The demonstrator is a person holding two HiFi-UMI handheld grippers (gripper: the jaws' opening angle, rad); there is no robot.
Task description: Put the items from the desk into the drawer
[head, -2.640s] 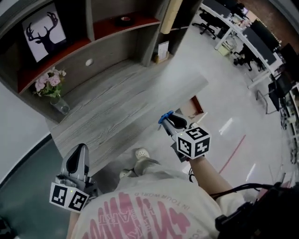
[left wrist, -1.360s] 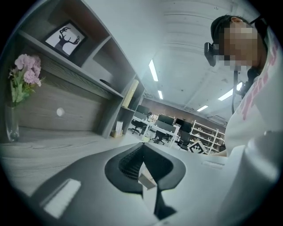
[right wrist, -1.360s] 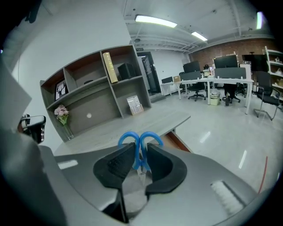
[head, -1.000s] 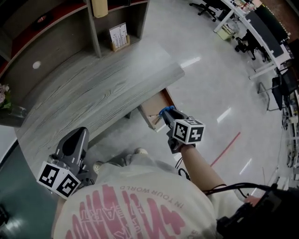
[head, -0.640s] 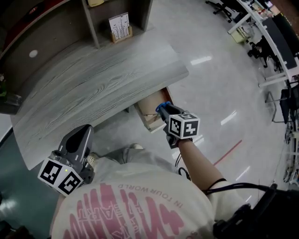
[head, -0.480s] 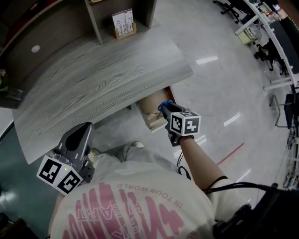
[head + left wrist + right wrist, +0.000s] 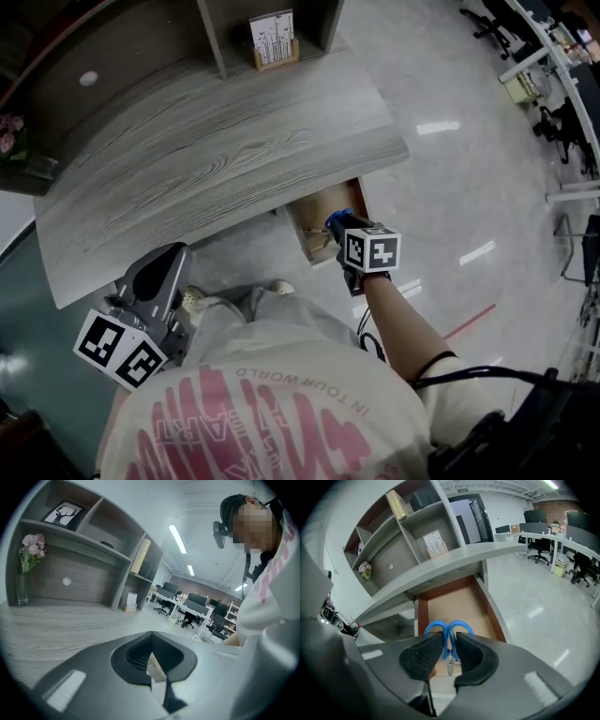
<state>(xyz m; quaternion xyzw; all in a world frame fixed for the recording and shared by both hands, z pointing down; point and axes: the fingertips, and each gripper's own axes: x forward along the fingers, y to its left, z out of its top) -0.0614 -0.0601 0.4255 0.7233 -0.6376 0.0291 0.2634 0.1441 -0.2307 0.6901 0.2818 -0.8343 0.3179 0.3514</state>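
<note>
Blue-handled scissors [image 7: 449,630] stand between the pads of my right gripper [image 7: 449,651], which is shut on them, blades pointing back toward the camera. In the head view that gripper [image 7: 337,225] hangs over the open wooden drawer [image 7: 314,214] under the right end of the grey desk [image 7: 216,141]. The drawer's bare brown floor [image 7: 457,604] lies just beyond the scissors. My left gripper [image 7: 172,258] is low at the left, in front of the desk edge. Its jaws [image 7: 151,656] are shut with nothing in them.
A shelf unit stands along the desk's back, with a vase of pink flowers [image 7: 26,569] and a card stand [image 7: 274,37]. The person's shoes [image 7: 192,300] are on the floor under the desk. Office desks and chairs [image 7: 562,112] stand far right.
My right gripper has gone down with the scissors to the open drawer. The left gripper has shifted slightly and stays shut. The head view has swung, so the desk sits further right.
</note>
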